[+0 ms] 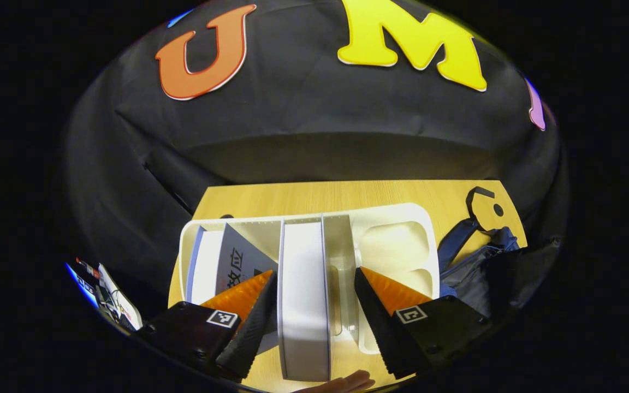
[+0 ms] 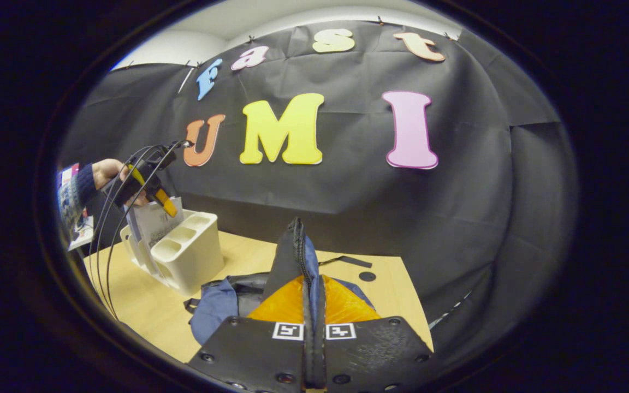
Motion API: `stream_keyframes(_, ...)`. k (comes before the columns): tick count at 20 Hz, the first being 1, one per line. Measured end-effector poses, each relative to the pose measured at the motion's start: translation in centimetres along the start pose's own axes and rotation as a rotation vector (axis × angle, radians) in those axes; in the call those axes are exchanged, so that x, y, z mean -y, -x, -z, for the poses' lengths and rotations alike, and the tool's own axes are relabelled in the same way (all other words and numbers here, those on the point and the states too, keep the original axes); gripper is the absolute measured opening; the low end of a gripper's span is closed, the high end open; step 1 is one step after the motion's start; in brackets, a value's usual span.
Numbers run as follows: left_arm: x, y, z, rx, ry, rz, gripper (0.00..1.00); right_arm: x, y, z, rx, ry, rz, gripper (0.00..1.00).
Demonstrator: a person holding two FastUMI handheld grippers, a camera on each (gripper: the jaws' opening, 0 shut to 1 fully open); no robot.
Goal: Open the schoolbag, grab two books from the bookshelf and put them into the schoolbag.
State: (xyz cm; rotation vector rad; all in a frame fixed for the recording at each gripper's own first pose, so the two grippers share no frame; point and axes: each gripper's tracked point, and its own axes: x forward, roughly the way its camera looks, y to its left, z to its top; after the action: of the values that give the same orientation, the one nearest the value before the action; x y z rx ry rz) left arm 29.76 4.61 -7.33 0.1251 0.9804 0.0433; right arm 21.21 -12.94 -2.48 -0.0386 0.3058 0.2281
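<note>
A recording booth: black cloth wall (image 2: 347, 191) draped behind a bare wooden table (image 2: 145, 305), trailing cables (image 2: 108, 218).

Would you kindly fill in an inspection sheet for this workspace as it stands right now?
Surface: wooden table.
Job's things: white bookshelf holding a white book and a grey book; blue schoolbag, its flap raised.
Clutter: nothing seen.
Grippers: left gripper open, astride the white book; right gripper shut on the flap.
Cables: black cables trailing from the left gripper.
Surroundings: black cloth wall.
</note>
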Motion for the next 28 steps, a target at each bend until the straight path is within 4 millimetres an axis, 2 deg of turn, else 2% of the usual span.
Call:
stream_keyframes(4,0.5,-0.5,1.8,-0.123,0.006,0.006,0.81,0.4,0.1,0.9,0.002,-0.008,0.001,0.00)
stream_keyframes(6,0.1,-0.5,1.8,-0.138,-0.004,-0.013,0.77,0.4,0.1,1.3,0.004,-0.009,-0.002,0.00)
stream_keyframes(7,-0.2,-0.6,1.7,-0.132,-0.017,-0.018,0.70,0.4,0.1,1.4,0.003,-0.015,-0.007,0.00)
stream_keyframes(10,-0.5,-1.0,1.9,-0.150,-0.020,-0.053,0.65,0.3,-0.1,2.0,0.000,-0.034,-0.024,0.00)
stream_keyframes(14,1.1,-0.4,2.3,-0.159,0.009,-0.032,0.49,0.4,-0.3,2.5,0.001,-0.053,-0.035,0.00)
stream_keyframes(16,1.2,0.1,2.6,-0.137,0.009,-0.053,0.49,0.5,-0.5,3.0,-0.010,-0.057,-0.039,0.00)
stream_keyframes(22,2.1,3.0,2.9,-0.055,-0.032,-0.089,0.46,-0.1,-0.9,3.6,-0.018,-0.031,-0.040,0.00)
stream_keyframes(24,2.9,4.6,3.4,-0.019,-0.037,-0.067,0.46,-0.2,-0.9,3.7,-0.019,-0.022,-0.041,0.00)
stream_keyframes(28,2.5,7.5,5.3,0.037,-0.064,-0.055,0.46,-0.3,-1.1,4.0,-0.024,-0.029,-0.043,0.00)
